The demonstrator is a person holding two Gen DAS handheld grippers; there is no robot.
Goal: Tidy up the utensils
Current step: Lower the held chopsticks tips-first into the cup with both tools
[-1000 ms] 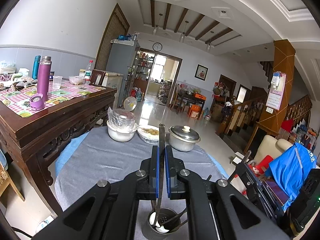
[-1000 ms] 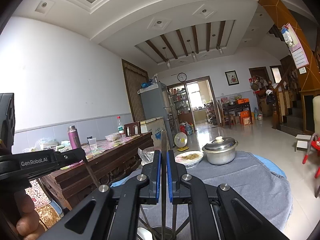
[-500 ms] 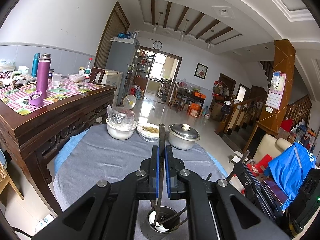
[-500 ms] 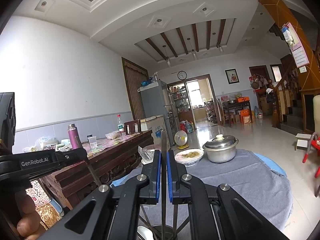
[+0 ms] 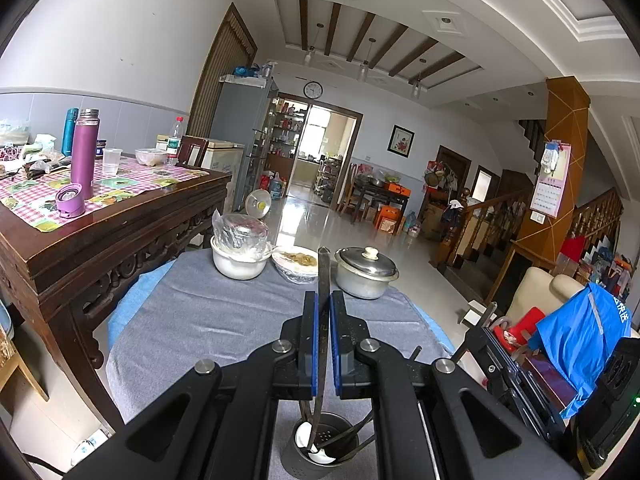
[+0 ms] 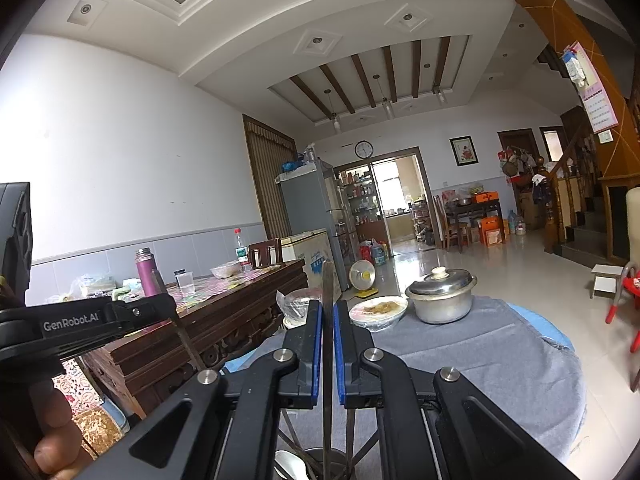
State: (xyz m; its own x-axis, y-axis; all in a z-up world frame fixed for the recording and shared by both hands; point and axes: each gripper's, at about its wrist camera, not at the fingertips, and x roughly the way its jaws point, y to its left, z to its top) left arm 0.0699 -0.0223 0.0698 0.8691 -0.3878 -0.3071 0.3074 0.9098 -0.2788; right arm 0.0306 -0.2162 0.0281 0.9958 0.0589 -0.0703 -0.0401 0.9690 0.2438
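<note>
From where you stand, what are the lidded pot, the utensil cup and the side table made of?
Lidded pot: dull silvery metal, perhaps aluminium, with a pale knob.
Utensil cup: grey metal by its sheen, with perforated holes.
Side table: dark carved wood, glossy on top, partly under a checked cloth.

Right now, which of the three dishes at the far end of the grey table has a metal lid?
The steel pot, rightmost of the three, with a white knob. The white bowl holds a plastic-wrapped container; the plate of food has none.

One utensil holder [image 5: 316, 454], one lidded pot [image 5: 366, 274], two bowls [image 5: 239, 258] [image 5: 297, 263], two flasks [image 5: 84, 153] [image 5: 69, 131], one wall clock [image 5: 313, 90]
</note>
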